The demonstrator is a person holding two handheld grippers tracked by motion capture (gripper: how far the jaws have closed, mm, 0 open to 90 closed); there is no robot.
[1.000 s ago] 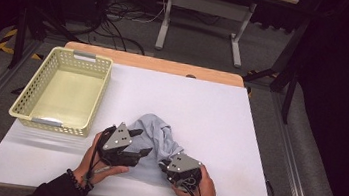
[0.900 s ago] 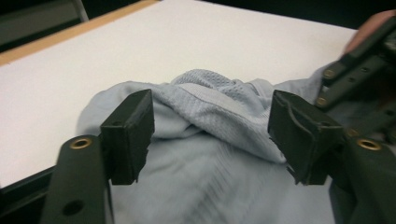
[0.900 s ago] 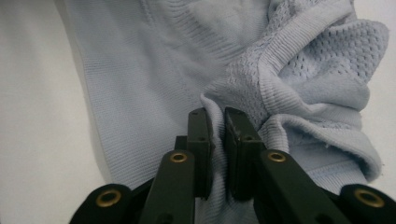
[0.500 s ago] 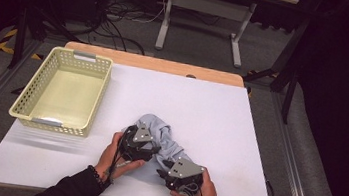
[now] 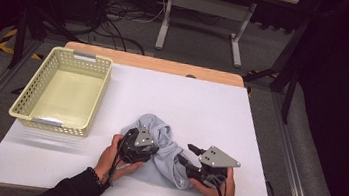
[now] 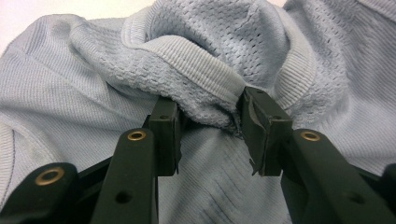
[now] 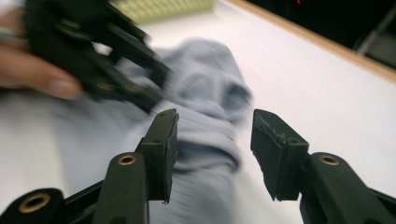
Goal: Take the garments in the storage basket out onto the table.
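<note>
Pale-blue knitted garment (image 5: 166, 145), ribbed w/ a mesh-textured part, lies crumpled at the near middle of the white desk (image 5: 197, 101), well apart from the yellow perforated plastic basket (image 5: 62, 89) at the desk's left. The basket holds nothing.

Left tongs (image 5: 148, 148) sit low on the garment's left side. Left gripper view: jaws have just been closing, and a thick ribbed fold (image 6: 205, 88) lies between them, pads touching it on both sides, so the fold appears pinched, though the grip looks light.

Right tongs (image 5: 191, 153) hover just off the garment's right edge, tips angled up and away from the cloth. Right gripper view: jaws have just been opening and stand spread, nothing between the pads; cloth lies below and beyond, blurred.

Progress, judged: early. Garment not yet flattened, folded or lifted; one hold taken on the left, none on the right. Left to do: secure a second hold w/ the right tongs, spread or gather the cloth, then prob. carry it toward the basket.
</note>
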